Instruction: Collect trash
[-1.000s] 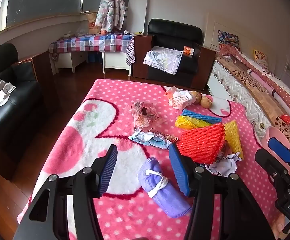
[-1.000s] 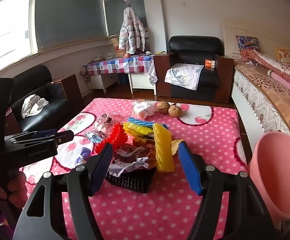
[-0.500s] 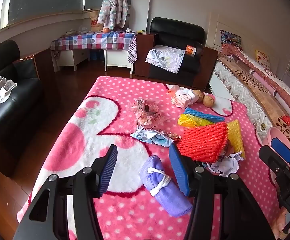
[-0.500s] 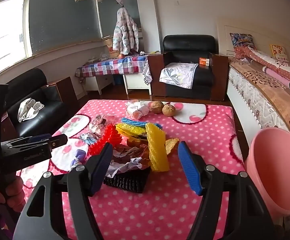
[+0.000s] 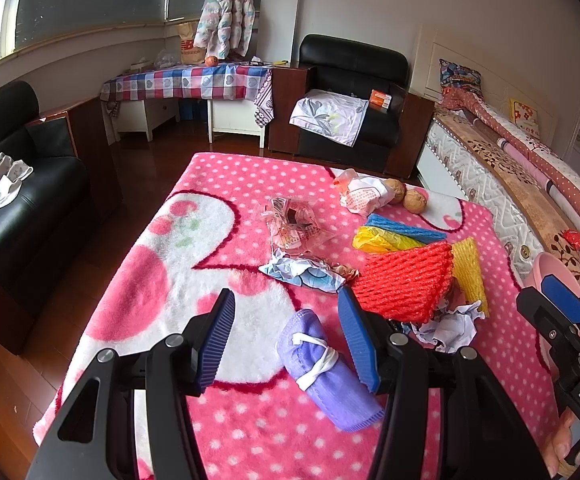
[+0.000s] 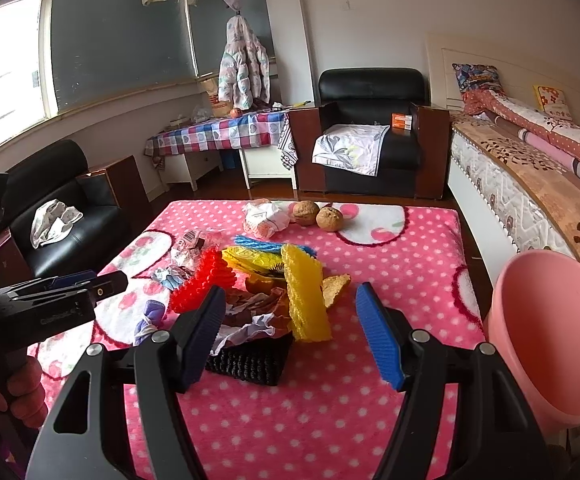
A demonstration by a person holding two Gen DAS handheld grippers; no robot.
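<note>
A pile of trash lies on a pink polka-dot blanket (image 5: 217,184): red foam net (image 5: 404,280), yellow foam net (image 6: 304,294), blue foam net (image 5: 404,228), crumpled paper (image 5: 448,326), clear wrappers (image 5: 294,226), a white bag (image 6: 267,216) and two walnuts (image 6: 318,216). My left gripper (image 5: 285,340) is open and empty, above a rolled purple cloth (image 5: 328,372). My right gripper (image 6: 290,336) is open and empty, hovering before the pile and a black brush-like piece (image 6: 249,360). A pink bin (image 6: 558,336) stands at the right.
A bed (image 6: 530,168) runs along the right. Black armchairs stand at the back (image 6: 370,132) and left (image 5: 13,184). A checked-cloth table (image 5: 185,80) is by the window. The left gripper shows in the right wrist view (image 6: 61,292).
Both grippers have pulled back and up a little, so the pile sits slightly farther away. Both jaws stay open; nothing on the blanket has moved.
</note>
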